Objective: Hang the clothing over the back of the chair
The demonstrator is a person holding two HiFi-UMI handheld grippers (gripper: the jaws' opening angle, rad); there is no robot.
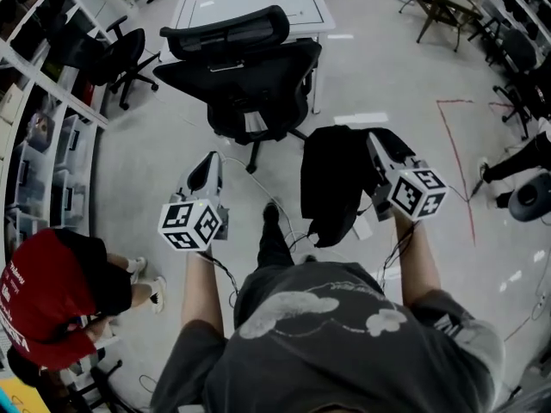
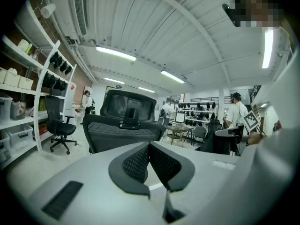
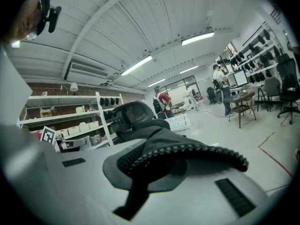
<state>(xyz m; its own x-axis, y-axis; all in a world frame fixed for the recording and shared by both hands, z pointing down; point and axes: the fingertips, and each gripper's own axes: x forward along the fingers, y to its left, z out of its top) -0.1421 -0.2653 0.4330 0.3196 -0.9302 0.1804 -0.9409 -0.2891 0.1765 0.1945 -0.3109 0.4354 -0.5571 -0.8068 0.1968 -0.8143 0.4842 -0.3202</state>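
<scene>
At right in the head view, the right gripper (image 1: 377, 149) is pressed together on the clothing (image 1: 334, 183), a dark garment that hangs from its jaws in one bunched fold, clear of the floor. The right gripper view confirms the pinch: fabric (image 3: 197, 151) lies between the pads of that gripper (image 3: 154, 159), and a ribbed edge trails off to the right. At left, well apart from the garment, the left gripper (image 1: 209, 166) holds nothing. In the left gripper view its pads meet at the tips (image 2: 149, 146) with no cloth between them. The chair (image 1: 245, 80) stands farther off, roughly between the lines of the two grippers, and a white table (image 1: 207, 7) lies beyond it. Both gripper views look toward the chair: from the left it shows (image 2: 124, 130) as a broad mesh back with a headrest (image 2: 129, 104) above its top edge, and from the right it shows (image 3: 133, 118) smaller and to the left. The garment touches no part of the chair. The step in hand is judged to be the carry: the clothing is lifted but not yet hung. The next move probably calls for raising the fold above the back's top edge and bringing it across. Some cloth should then fall on the far side and some on the near side before the jaws part. Bunched cloth may slide off, so the free left gripper could take a second edge to spread it. The headrest crowds the middle of the top edge and would have to be cleared or covered.
</scene>
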